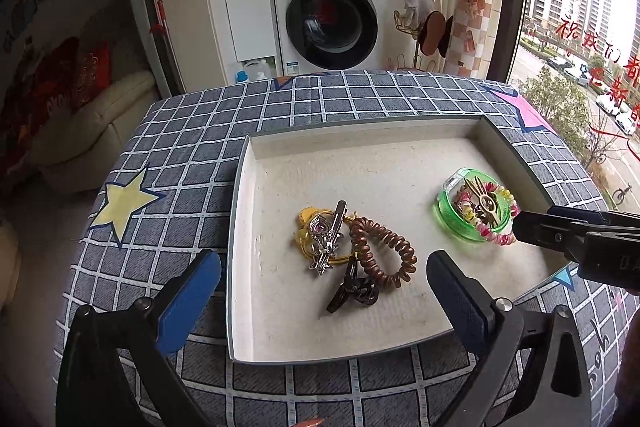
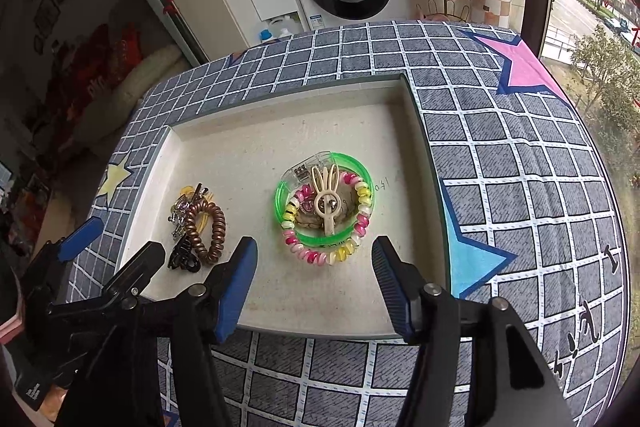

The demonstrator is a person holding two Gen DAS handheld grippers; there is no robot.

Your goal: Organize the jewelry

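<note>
A shallow white tray (image 1: 360, 163) (image 2: 248, 131) lies on the checked cloth. In it, one pile: a brown coil hair tie (image 1: 384, 253) (image 2: 210, 229), a silver clip (image 1: 328, 243), a yellow tie (image 1: 306, 223) and a black claw clip (image 1: 354, 293) (image 2: 184, 255). To the right lies a green bangle (image 1: 460, 223) (image 2: 344, 161) with a pink-yellow coil tie (image 2: 320, 255) and a cream rabbit clip (image 2: 327, 195) inside it. My left gripper (image 1: 324, 285) is open, empty, just before the pile. My right gripper (image 2: 314, 277) is open, empty, just before the bangle; it also shows in the left wrist view (image 1: 560, 231).
The table wears a blue-grey checked cloth (image 1: 192, 147) with yellow (image 1: 124, 201), pink (image 2: 520, 63) and blue (image 2: 472, 251) stars. A washing machine (image 1: 332, 23) stands behind the table. A window (image 1: 580, 47) is on the right, a sofa (image 1: 92, 131) on the left.
</note>
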